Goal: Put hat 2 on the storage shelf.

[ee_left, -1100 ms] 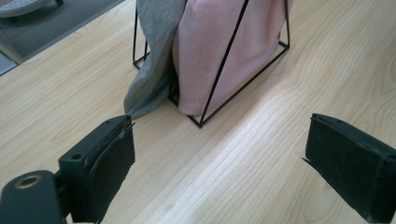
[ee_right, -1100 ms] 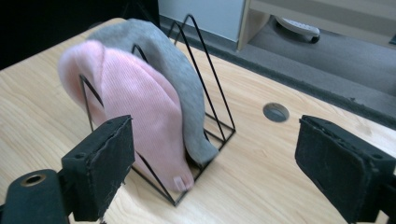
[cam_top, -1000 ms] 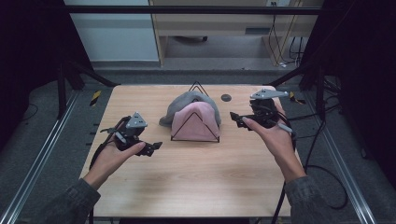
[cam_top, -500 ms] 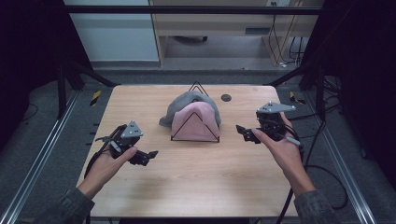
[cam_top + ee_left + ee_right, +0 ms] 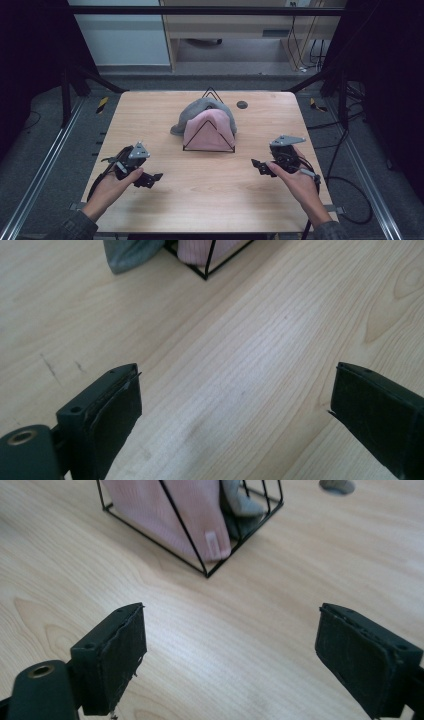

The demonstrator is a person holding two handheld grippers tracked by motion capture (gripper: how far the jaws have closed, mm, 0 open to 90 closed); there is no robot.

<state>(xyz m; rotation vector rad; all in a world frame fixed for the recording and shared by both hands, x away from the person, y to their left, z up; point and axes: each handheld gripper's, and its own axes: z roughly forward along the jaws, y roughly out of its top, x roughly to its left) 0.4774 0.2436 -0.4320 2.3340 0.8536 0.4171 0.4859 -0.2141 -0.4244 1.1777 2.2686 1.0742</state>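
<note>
At mid-table, toward the far edge, a black wire rack [image 5: 209, 145] is seen w/ a pink cloth [image 5: 207, 131] draped at the front and a grey cloth [image 5: 197, 111] behind it, both resting on the rack. Nothing is held: the left gripper [image 5: 150, 179] and right gripper [image 5: 260, 166] are kept low over the table [image 5: 210, 200], well apart from the rack, one on each side. Jaws of both are spread wide w/ bare wood between them; the right pair has just been narrowed a little. From each gripper the rack lies ahead and inward; in the right gripper view its near corner [image 5: 206, 572] is closer, so the right hand [image 5: 295, 180] is judged approx. nearer. The pink cloth's long side runs across the table, so a reach forward and inward would be needed.
</note>
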